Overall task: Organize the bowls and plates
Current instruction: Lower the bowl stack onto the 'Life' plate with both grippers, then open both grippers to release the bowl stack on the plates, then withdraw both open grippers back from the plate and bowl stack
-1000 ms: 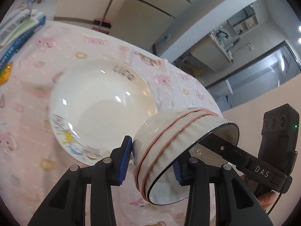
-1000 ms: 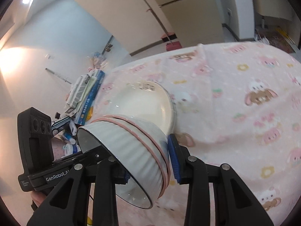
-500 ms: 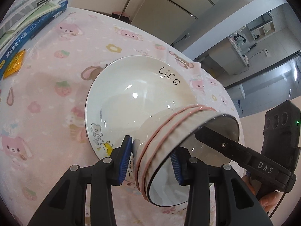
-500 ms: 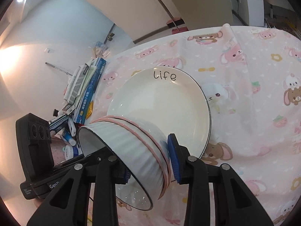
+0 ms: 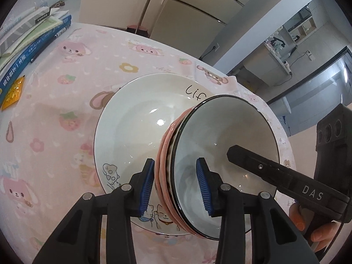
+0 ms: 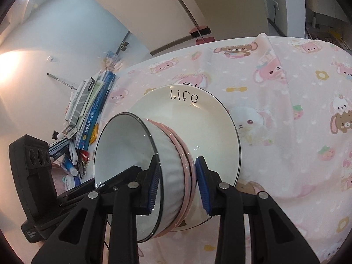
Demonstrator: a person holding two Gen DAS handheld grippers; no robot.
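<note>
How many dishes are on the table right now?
2: a white "life" plate on the tablecloth, and a ribbed pink-banded bowl held tilted over it by both tools. None hidden that I can see.

Both grippers' jaws clamp bowl (image 5: 222,145) (rim) over plate (image 5: 132,136).

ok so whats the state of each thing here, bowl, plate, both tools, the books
ribbed bowl: tilted over the plate, gripped at its rim from both sides
plate: flat on the tablecloth, nothing resting in its middle
left tool: shut on the bowl's wall
right tool: shut on the bowl's opposite wall
books: stacked at the table's edge
</note>
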